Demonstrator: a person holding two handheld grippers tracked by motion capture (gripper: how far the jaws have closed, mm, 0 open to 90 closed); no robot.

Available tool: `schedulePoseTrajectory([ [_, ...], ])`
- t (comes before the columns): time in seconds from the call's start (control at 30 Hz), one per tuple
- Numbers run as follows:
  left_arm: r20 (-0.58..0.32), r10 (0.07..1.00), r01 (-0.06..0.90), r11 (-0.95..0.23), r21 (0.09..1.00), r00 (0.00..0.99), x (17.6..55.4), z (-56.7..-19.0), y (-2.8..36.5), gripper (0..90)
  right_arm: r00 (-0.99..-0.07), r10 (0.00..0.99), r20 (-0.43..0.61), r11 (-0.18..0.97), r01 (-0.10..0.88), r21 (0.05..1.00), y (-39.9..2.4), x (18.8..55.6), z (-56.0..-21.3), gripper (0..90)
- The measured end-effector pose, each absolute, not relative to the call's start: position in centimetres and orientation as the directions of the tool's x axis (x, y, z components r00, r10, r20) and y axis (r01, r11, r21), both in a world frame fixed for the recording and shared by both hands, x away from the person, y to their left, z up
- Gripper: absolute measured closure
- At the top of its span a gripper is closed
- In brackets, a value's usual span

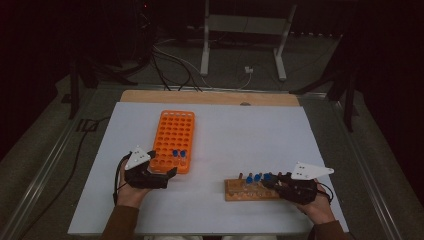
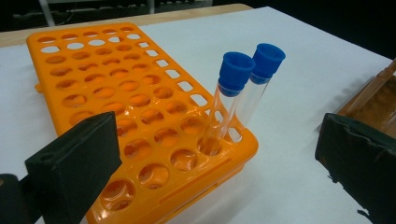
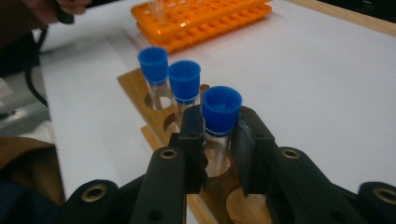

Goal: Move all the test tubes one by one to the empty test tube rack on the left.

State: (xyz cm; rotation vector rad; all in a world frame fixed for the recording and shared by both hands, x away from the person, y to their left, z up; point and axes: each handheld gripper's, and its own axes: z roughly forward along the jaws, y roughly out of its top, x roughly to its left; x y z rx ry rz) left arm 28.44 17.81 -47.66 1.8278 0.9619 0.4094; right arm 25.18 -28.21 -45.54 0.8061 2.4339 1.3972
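Right hand-held gripper [image 3: 219, 140]: jaws closed on the nearest capped tube [image 3: 218, 122] just below its blue cap; tube upright, seated in the wooden rack [image 1: 245, 191].
Tube location: wooden rack at near right of the bench [image 1: 250, 135]; two more capped tubes [image 3: 169, 81] in holes just beyond the gripped one.
Left hand-held gripper [image 1: 167, 176]: jaws wide apart, nothing between them; resting at the near end of the orange rack [image 2: 140, 126], likely steadying it or waiting.
Orange rack: left of centre, two blue-capped tubes [image 2: 245, 88] leaning in near-corner holes; remaining holes vacant.
Step in hand (judgement): lifting the gripped tube out of the wooden rack, probably for transfer to the orange rack.
Technique: pull straight up along the tube axis until clear of the hole; avoid tilting toward the neighbouring caps; keep grip firm but gentle on the glass; grip sits high, so watch for swing.
Risk: wooden rack is light and unheld, may lift with the tube.
Surface: white sheet over a wooden board, strip of wood exposed at far edge.
Room: dark; cables and a white metal stand on the floor beyond the bench.
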Motion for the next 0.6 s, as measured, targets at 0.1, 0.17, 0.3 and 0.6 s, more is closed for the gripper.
schedulePoseTrajectory([
  [0.1,-0.137,0.765,0.43,-0.196,0.882,0.629,28.5,-47.7,17.8,0.8,-0.827,0.557,0.075,0.399,0.346,0.849,-28.1,25.3,-45.8,75.5],
  [0.17,-0.139,0.766,0.431,-0.192,0.882,0.627,28.5,-47.7,17.9,0.8,-0.828,0.555,0.077,0.399,0.347,0.849,-28.1,25.3,-45.7,75.7],
  [0.3,-0.137,0.766,0.43,-0.194,0.882,0.627,28.5,-47.7,17.9,0.8,-0.829,0.553,0.082,0.399,0.35,0.847,-28.3,25.3,-45.7,76.3],
  [0.6,-0.13,0.769,0.425,-0.197,0.883,0.625,28.5,-47.6,17.9,0.7,-0.83,0.549,0.101,0.368,0.348,0.862,-28.7,25.3,-44.4,76.3],
])
